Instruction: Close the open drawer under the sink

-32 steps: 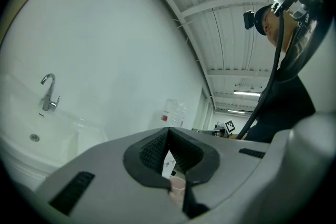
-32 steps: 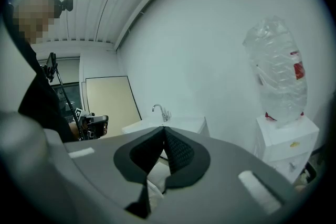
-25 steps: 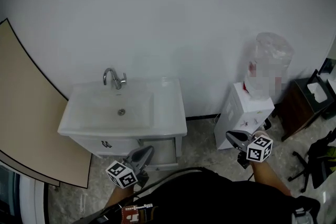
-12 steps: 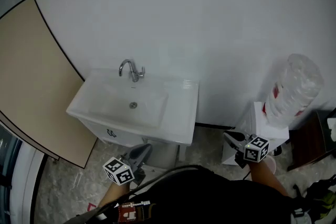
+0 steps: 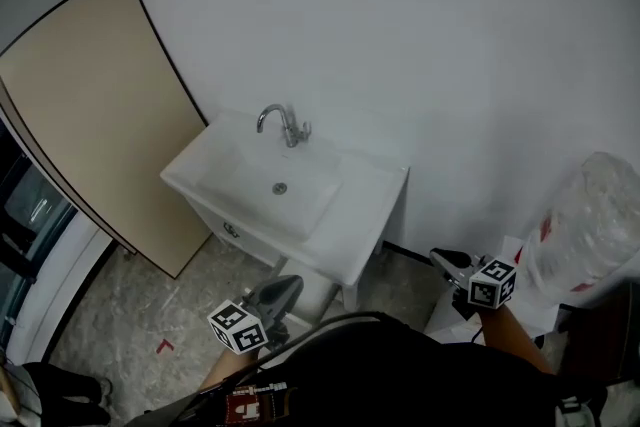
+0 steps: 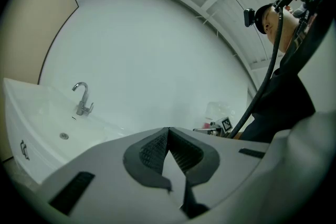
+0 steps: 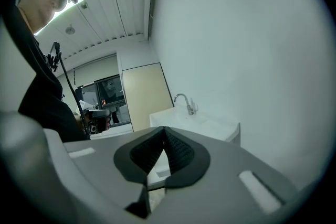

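While a beige board point(image 5: 95, 105) leans at the far left, the white sink point(image 5: 345, 215) stands against the wall, its drawer point(image 5: 316, 283) sticking out underneath. The left gripper point(image 5: 283, 287) is near it, the right gripper point(image 5: 441, 259) further right; both are clenched, empty.

This is a sparse room fitted out like a washroom corner. A white ceramic sink point(image 5: 240, 177) with a chrome tap point(image 5: 283, 123) sits on a white cabinet point(image 5: 245, 237) against a plain white wall point(image 5: 400, 35). A large beige board point(image 5: 100, 105) stands beside it on a grey marbled floor point(image 5: 150, 315), and a clear water-dispenser bottle point(image 5: 590, 215) stands off to the right.
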Available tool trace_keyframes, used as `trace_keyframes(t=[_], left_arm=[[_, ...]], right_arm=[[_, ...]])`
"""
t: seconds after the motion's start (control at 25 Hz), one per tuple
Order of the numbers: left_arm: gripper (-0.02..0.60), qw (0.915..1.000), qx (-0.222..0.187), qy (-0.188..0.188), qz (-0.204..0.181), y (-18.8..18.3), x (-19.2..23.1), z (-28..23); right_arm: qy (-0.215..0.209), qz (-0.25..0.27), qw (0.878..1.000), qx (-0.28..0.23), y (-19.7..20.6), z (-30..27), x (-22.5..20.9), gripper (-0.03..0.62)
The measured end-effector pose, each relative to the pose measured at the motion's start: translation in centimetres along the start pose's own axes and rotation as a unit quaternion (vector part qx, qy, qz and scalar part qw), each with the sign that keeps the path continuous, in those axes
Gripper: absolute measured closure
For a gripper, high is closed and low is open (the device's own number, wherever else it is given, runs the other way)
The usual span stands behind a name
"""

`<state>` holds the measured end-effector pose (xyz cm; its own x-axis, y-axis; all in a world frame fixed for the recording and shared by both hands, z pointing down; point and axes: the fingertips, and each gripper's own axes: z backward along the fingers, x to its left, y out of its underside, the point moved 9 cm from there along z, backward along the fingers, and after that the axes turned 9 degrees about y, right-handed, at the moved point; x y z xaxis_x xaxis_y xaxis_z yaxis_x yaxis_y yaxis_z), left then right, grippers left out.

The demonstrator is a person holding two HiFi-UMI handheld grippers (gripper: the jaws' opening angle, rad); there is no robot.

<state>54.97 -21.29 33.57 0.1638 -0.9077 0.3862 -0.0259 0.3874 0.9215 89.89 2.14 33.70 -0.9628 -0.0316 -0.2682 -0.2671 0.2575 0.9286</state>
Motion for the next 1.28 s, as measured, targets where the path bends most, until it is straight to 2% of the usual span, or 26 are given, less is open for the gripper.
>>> trace_keyframes(t=[0.32,0.64,0.92,1.12,1.28], left_arm=[[0.581,0.9954,-0.029,-0.088,0.025,1.9,-0.9,4.2],[0.581,0.9915,-0.073,-0.104,0.023,0.7,3.3,10.0],[0.581,0.9893,-0.090,-0.113,0.021,-0.5,6.7,15.8],[0.581,0.9849,-0.105,-0.135,0.030,0.5,8.6,19.6],[0.581,0.9784,-0.115,-0.169,0.034,1.6,8.0,21.6]], right_arm=[[-0.060,0.032,0.997,0.043,0.2,-4.7,-0.2,0.592],[-0.095,0.062,0.992,0.051,-2.7,-11.9,5.6,0.592],[-0.091,0.085,0.990,0.059,-5.0,-17.2,10.2,0.592],[-0.123,0.109,0.984,0.073,-5.1,-21.5,13.5,0.592],[-0.161,0.128,0.974,0.094,-4.9,-24.5,15.6,0.592]])
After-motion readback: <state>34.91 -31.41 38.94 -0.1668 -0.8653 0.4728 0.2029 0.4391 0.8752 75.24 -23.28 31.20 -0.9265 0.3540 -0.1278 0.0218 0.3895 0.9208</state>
